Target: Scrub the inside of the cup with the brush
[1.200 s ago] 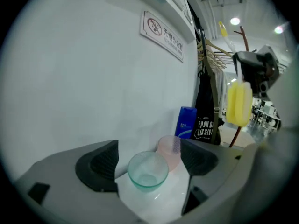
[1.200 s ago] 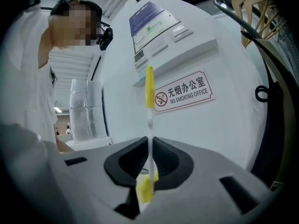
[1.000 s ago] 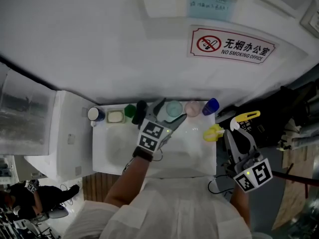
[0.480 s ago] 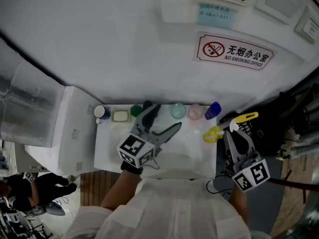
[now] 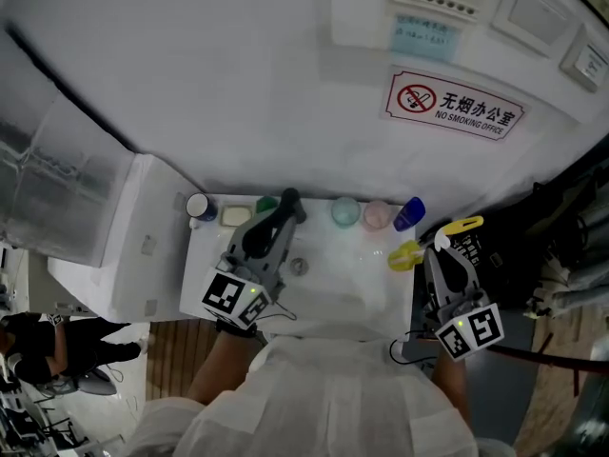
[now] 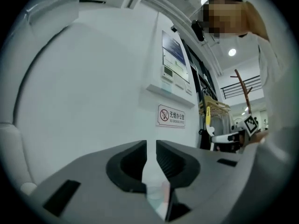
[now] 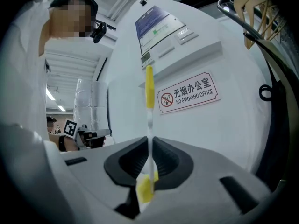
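White worktop (image 5: 333,279) under a white wall: the teal cup (image 5: 344,211) stands at its back edge, with a pink cup (image 5: 377,214) and a blue cup (image 5: 407,213) beside it. The left hand-held gripper (image 5: 289,199), near the teal cup, has just been closing; its jaws are nearly together with nothing between them. The right hand-held gripper (image 5: 439,253) clamps the yellow brush (image 5: 407,254) at the right edge.

1. Left gripper (image 5: 288,200): dark grey moulded fingers (image 6: 128,164), each with a rounded hollow. Its jaws have just been closing, with nothing between them.
2. Right gripper (image 5: 436,253): the same grey build.
3. Behind each gripper's fingers sits a marker cube (image 5: 233,298) with black-and-white squares and a small green light.
4. Farther back from the left fingers are a dark wristband (image 5: 231,327) and a white short-sleeved top (image 5: 333,388).
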`<state>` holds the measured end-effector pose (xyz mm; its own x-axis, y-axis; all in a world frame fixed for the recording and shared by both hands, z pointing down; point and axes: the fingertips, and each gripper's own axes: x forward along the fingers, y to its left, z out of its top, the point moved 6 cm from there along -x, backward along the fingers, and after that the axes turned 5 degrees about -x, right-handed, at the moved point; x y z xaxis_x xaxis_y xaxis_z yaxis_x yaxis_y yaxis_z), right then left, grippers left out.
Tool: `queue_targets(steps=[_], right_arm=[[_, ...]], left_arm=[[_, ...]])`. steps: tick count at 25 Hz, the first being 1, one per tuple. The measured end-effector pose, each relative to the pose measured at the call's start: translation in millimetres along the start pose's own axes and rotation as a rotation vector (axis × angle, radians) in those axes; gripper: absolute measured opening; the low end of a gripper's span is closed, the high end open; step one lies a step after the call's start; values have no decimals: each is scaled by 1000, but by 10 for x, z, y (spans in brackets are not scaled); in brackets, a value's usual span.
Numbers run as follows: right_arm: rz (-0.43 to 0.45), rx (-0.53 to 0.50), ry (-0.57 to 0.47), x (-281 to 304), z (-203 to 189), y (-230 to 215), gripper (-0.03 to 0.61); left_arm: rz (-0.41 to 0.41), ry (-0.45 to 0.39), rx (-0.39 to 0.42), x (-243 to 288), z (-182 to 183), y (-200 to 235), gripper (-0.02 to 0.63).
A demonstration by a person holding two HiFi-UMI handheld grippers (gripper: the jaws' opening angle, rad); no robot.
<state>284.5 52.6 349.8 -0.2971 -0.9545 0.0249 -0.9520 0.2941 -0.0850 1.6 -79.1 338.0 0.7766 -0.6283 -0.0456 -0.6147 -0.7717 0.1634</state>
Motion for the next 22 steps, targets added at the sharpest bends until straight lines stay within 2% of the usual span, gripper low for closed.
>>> queue_targets(steps=[4,8,14,22], right_arm=[[-18,-28,27,16,-57,-8,29],[-29,-34,21,39,-43,-27,28],[-30,-48,17,66,4,-59,29],[-20,-46,20,104,-2,-91,29]], left_arm=[[92,9,22,-213,123,79,38],[141,18,22,-389,150,168,37],[156,11,12,-461,167,205,37],[136,2,4,-391,163,122,37]])
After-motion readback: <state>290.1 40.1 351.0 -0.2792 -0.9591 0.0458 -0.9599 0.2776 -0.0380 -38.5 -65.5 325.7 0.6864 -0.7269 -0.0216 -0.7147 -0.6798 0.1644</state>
